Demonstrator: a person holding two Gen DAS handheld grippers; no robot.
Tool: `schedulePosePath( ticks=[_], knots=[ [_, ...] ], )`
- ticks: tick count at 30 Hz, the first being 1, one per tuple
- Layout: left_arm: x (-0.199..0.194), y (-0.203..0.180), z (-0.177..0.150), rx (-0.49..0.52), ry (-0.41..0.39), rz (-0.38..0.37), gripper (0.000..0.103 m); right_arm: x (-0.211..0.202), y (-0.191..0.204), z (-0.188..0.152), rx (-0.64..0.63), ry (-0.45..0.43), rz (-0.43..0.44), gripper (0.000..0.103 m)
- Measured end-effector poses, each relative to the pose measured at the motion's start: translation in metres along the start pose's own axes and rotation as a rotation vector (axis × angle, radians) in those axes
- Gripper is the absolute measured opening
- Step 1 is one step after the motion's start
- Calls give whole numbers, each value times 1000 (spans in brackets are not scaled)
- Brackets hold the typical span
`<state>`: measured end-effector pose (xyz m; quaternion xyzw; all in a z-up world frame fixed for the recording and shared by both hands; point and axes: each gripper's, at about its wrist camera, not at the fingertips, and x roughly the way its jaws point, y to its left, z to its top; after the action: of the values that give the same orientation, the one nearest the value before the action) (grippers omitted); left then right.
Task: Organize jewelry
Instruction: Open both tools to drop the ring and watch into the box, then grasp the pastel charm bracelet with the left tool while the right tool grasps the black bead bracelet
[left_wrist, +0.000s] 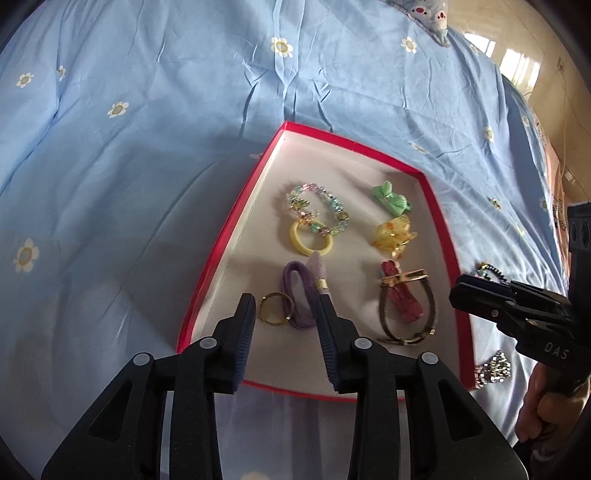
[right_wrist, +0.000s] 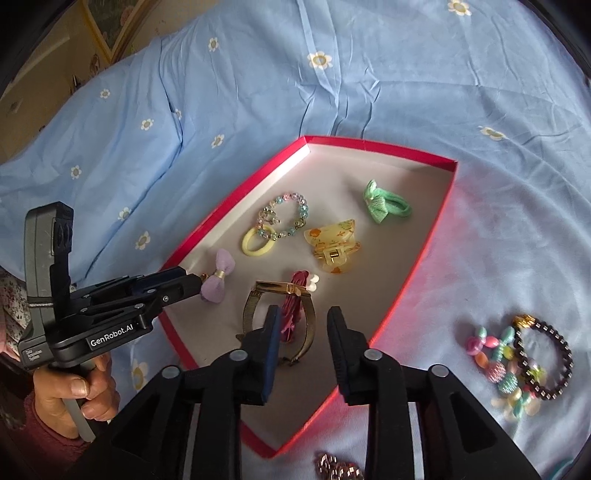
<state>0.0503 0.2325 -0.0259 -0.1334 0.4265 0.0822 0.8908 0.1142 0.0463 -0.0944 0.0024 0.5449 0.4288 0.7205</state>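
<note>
A red box (left_wrist: 236, 218) with a pale floor lies on the blue bedspread; it also shows in the right wrist view (right_wrist: 424, 243). Inside are a bead bracelet (left_wrist: 317, 208), a yellow hair tie (left_wrist: 310, 238), a green bow tie (left_wrist: 389, 197), a yellow claw clip (left_wrist: 395, 232), a purple bow hair tie (left_wrist: 299, 295), a gold ring (left_wrist: 275, 314), a red clip (left_wrist: 400, 295) and a gold watch band (left_wrist: 406, 306). My left gripper (left_wrist: 286, 314) is open over the ring and purple tie. My right gripper (right_wrist: 303, 328) is open and empty over the watch band (right_wrist: 280, 314).
Outside the box to the right lie a dark bead bracelet (right_wrist: 546, 354), a pastel bead bracelet (right_wrist: 506, 369) and a sparkly piece (left_wrist: 493, 369). The flowered bedspread (left_wrist: 147, 147) spreads all around. Floor (left_wrist: 546, 74) shows beyond the bed's right edge.
</note>
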Motion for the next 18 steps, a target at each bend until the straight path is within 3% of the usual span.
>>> schedulePosePath(
  ticks=[9,18],
  knots=[
    [-17,-29,-3,15,-17,-67,38,-51,-31,-27,70,-51,-49,38],
    [-17,-77,-10,86,5,-134,40,-92,-87,-56,193,-87,-137,38]
  ],
)
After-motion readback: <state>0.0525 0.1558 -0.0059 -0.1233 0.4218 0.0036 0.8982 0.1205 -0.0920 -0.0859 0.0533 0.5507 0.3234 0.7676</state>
